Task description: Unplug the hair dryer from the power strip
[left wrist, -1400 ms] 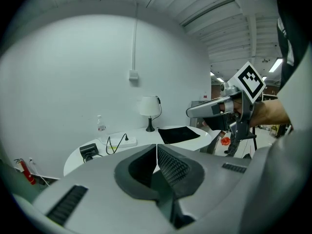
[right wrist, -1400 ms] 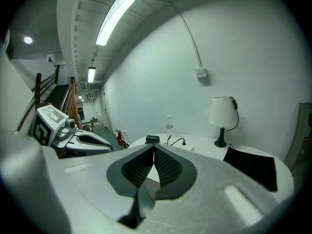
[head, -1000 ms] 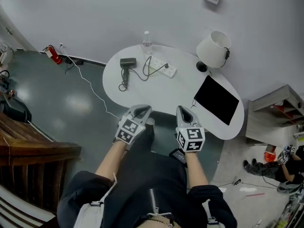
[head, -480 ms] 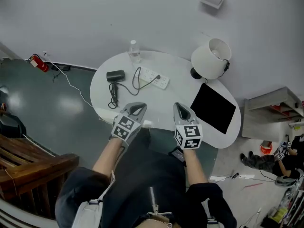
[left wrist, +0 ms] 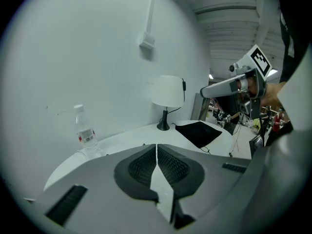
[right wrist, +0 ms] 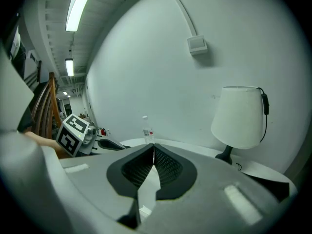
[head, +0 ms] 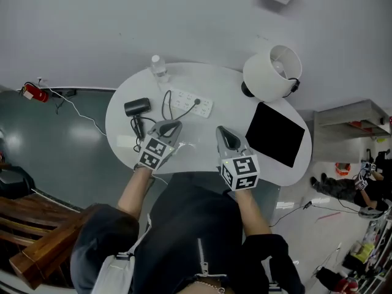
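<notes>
Beneath left gripper (head: 169, 126), hair dryer (head: 137, 106) cord (head: 163, 107) partly hidden; power strip (head: 191, 103) visible.

Light is even, cool, indoor; shadows soft. Ceiling strip lights (right wrist: 78, 6) blow out in the right gripper view. Floor (head: 73, 146) shows a dull sheen in the head view. I note heavy fisheye bending and black corners in both gripper views. The right gripper (right wrist: 153, 147) body nearest the lens is soft.

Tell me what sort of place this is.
Probably a workshop or lab room rather than a home: a white table with a lamp and power strip against a bare wall, a fire extinguisher nearby, a shelf unit at right.
</notes>
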Demonstrator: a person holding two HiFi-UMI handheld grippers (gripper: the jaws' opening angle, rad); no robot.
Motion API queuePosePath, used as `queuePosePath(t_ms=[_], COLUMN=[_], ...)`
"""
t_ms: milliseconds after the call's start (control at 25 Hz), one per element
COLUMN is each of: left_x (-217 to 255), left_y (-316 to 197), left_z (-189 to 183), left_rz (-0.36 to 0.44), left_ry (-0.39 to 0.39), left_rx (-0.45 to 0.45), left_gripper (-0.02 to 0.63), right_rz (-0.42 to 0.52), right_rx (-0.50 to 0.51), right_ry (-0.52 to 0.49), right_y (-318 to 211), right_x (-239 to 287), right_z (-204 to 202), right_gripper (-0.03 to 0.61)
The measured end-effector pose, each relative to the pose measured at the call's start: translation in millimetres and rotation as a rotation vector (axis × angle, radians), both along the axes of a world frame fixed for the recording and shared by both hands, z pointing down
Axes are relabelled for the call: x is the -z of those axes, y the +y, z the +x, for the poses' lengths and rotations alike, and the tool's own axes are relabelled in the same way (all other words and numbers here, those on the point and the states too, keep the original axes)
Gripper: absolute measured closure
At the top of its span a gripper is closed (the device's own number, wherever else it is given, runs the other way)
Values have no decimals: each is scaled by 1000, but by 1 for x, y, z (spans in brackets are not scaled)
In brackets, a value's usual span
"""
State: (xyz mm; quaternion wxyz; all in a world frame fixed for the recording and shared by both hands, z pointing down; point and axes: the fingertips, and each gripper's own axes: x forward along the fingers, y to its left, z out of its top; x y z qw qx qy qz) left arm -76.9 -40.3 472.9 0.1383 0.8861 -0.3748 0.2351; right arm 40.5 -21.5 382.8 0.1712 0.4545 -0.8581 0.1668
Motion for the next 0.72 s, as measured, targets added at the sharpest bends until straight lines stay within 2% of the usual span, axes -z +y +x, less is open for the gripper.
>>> queuePosePath(t_ms=[440, 720], left_x=[-15, -22], left_y=[-50, -71], left_z=[-15, -11], left_rz=[36, 42], left_ry=[-54, -77], left_rx=[-113, -152], left_gripper=[600, 600], right_rz=[-27, -39], right_rx=[29, 26], right_ry=[25, 50], right_y=[-34, -50], right_x=[-14, -28], right_z=[-35, -38], right_gripper=[574, 573])
